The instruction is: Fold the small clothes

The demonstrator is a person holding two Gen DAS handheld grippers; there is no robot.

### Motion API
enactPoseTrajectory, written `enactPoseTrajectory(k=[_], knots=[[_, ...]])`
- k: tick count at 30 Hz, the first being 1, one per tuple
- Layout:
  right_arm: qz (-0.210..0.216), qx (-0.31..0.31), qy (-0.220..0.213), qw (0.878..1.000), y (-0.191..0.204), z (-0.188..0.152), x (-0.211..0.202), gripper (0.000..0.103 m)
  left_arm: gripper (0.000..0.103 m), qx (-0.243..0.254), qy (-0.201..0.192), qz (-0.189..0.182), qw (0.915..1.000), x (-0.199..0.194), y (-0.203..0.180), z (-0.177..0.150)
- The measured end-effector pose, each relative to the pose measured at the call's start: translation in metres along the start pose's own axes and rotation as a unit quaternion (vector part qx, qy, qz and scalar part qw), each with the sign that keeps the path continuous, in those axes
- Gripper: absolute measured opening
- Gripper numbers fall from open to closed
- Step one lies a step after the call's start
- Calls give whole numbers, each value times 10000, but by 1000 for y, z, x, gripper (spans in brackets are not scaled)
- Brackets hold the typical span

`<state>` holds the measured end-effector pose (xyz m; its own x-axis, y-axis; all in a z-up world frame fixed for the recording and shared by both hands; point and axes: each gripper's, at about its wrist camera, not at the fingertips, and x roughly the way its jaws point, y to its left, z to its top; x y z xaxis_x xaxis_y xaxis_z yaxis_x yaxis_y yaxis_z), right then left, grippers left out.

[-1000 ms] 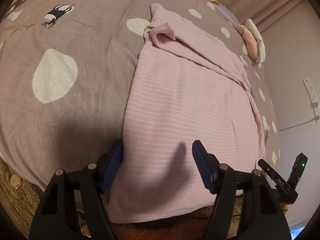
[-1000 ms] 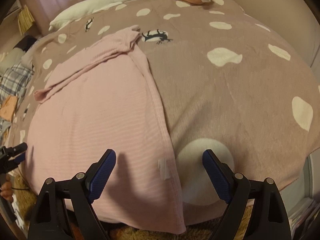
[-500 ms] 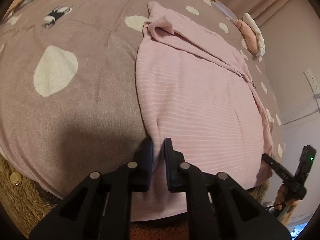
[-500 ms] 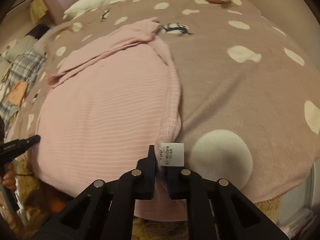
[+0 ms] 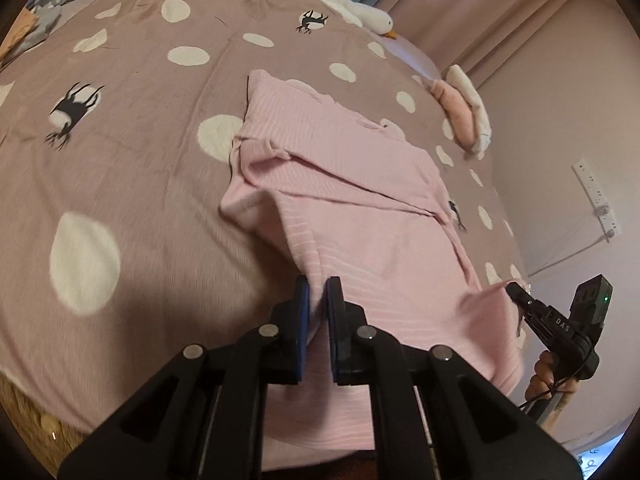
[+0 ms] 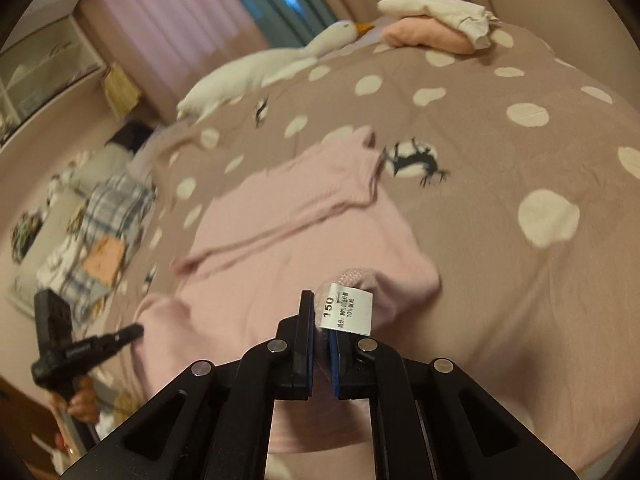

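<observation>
Both grippers are clamped on the pink garment [image 5: 360, 216]. Left gripper [image 5: 317, 312]: blue pads nearly together, a pinch of the near hem between them, at the garment's left bottom corner. Right gripper [image 6: 320, 344]: jaws narrow, holding the opposite bottom corner; the white care label [image 6: 347, 312] printed "150" sticks up just above its right pad.

Garment: hem lifted off the bedspread [image 5: 132, 184] at both held corners, fabric sagging between them. Rest of it lies flat on the bedspread, with a folded band, apparently a sleeve, lying across its far end. Fine pale stripes visible on the cloth.

Cross-views: the right gripper shows at the garment's right edge in the left wrist view, tip touching the fabric, hand below it. Left gripper shows likewise at the garment's left edge in the right wrist view.

Around the garment: mauve bedspread with white spots and black animal prints on all sides. Beyond its far end, a white goose plush [image 6: 264, 68]. Far right of the garment, a small stack of folded clothes [image 6: 436, 28], white over peach. Left of it, past the bed edge, plaid fabric [image 6: 108, 208], blurred.
</observation>
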<state>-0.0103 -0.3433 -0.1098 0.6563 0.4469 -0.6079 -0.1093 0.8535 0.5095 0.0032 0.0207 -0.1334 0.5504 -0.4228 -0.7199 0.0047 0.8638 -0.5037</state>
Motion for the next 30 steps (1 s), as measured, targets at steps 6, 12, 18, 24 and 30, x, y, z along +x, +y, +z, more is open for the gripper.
enactPoseTrajectory(k=[6,12,18,24,30], knots=[[-704,211,8,9973,-18,15,36,8,10,-78,240,186,9995,35,8,18],[-1085,324,354,9929,-33,11,64,8,13,-85,364,488,9981,44,16,11],[-1135,291,309,9926,-32,9,61,8,24,-23,260,528,9983,27,18,1],[-1317,137,292,9908,-25,11,60,8,54,39,175,521,9985,9,14,-6],[-1229,144,145,9922,-18,14,39,41,67,23,255,374,9990,-2,14,-21]])
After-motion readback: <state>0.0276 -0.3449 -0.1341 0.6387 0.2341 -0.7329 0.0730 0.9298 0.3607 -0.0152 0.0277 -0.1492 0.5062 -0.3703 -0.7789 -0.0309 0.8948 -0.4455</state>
